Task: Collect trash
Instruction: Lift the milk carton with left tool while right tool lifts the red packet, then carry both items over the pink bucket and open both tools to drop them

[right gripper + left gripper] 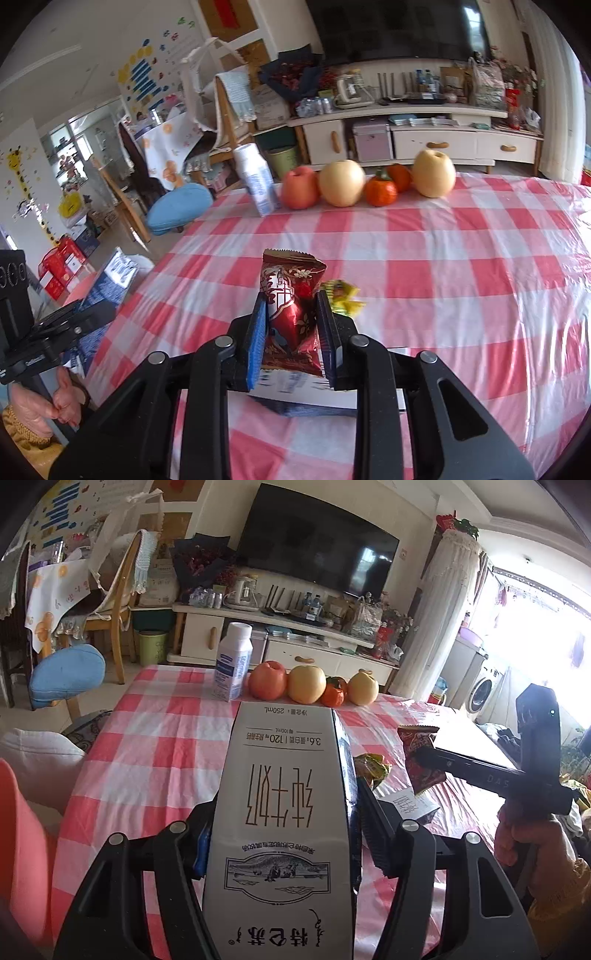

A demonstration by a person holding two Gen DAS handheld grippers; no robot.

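- Trash sits in both claws above a table (pixel 461 258) with a pink-and-white checked cloth, a TV cabinet (pixel 424 136) behind.
- Left claw (pixel 284 812) pinches a white milk carton (pixel 284 794), its long axis running forward along the fingers.
- Right claw (pixel 291 328) pinches a red snack wrapper (pixel 291 302), crimped end forward; both tilt downward.
- Yellow wrapper (pixel 341 297) lies on the cloth just beyond.

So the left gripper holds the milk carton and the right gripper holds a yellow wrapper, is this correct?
Not quite: the right gripper holds a red wrapper, as the right wrist view shows; the yellow wrapper lies on the table. The left gripper does hold the milk carton.
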